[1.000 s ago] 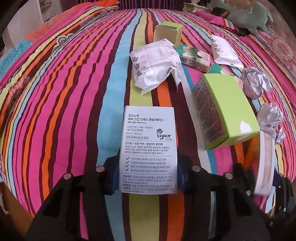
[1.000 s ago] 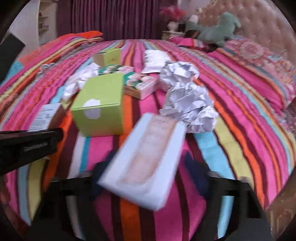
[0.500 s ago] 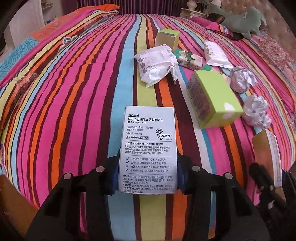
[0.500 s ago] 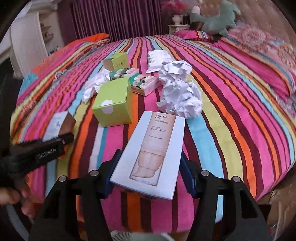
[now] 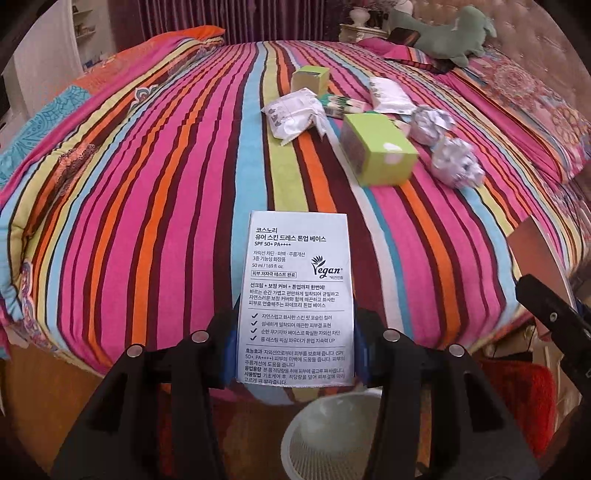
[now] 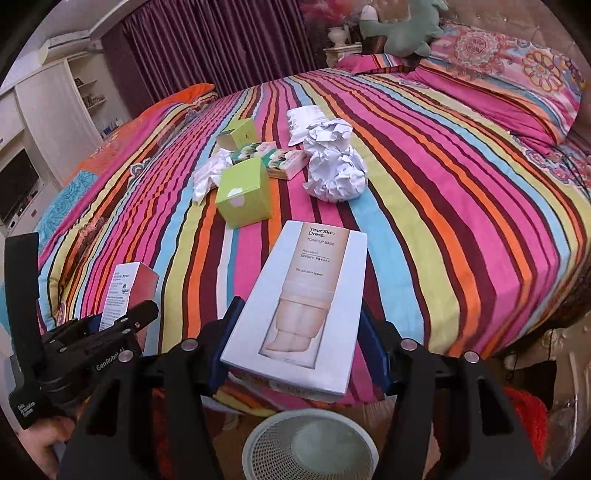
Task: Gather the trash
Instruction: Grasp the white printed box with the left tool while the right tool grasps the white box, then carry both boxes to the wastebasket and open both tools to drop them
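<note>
My left gripper (image 5: pixel 295 350) is shut on a white cosmetic box (image 5: pixel 295 288) printed with Korean text. My right gripper (image 6: pixel 301 339) is shut on a white "Your Skin Dress" box (image 6: pixel 310 295), which sits tilted between the blue pads. Both hang past the bed's front edge, above a white mesh waste basket (image 6: pixel 258 439) on the floor. In the right wrist view the left gripper (image 6: pixel 92 343) shows at lower left with its box (image 6: pixel 125 291). On the striped bedspread lie a lime green box (image 5: pixel 380 147), two crumpled paper balls (image 5: pixel 456 162), a white wrapper (image 5: pixel 295 118) and a small green box (image 5: pixel 310 79).
A patterned green-and-white carton (image 6: pixel 280 158) and a white pouch (image 5: pixel 391 96) lie among the litter. A green plush toy (image 5: pixel 454 33) and pillows (image 6: pixel 498 74) sit at the bed's head. Something red (image 5: pixel 517 398) lies on the floor by the basket. A hand (image 6: pixel 48 446) grips the left tool.
Both grippers have drawn back from the bed and risen a little, each keeping its box. The litter now looks farther off, and the mesh basket has come into view below.
</note>
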The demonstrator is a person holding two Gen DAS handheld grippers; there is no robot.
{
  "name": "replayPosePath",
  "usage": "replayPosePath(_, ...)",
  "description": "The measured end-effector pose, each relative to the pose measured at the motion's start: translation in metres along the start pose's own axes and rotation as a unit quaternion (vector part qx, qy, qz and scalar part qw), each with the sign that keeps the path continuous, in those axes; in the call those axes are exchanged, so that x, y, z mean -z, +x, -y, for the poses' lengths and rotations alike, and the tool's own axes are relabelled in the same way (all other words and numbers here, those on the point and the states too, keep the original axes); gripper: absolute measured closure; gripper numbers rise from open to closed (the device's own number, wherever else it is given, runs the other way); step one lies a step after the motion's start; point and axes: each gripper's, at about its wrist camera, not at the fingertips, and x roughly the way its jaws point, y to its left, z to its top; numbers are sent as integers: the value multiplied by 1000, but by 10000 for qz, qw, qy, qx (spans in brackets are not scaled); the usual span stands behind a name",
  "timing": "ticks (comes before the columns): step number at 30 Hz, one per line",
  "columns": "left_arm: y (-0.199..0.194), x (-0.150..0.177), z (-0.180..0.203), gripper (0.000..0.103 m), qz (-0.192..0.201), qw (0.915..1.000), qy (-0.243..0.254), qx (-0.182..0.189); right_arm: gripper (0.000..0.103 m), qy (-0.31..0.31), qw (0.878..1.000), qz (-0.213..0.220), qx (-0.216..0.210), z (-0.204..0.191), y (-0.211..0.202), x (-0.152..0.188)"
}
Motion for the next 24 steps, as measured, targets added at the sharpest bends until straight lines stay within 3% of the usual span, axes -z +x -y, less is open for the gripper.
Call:
replayPosePath(7, -22, 39, 11, 56, -16, 9998, 192, -28, 48, 188, 9997, -142, -75, 3, -21, 24)
replayPosePath(11, -27, 67, 17, 56, -153, 9996, 243, 65, 48, 372, 9983, -434, -137, 6, -23, 44)
replayPosePath(18, -9, 119, 33, 56, -743, 9962, 415, 192, 50, 831, 9904, -1048, -354, 19, -19, 78)
replayPosePath(24, 6, 142, 45, 56, -1132, 9914, 621, 207, 50, 1020, 9819, -1591, -151, 29, -7, 105)
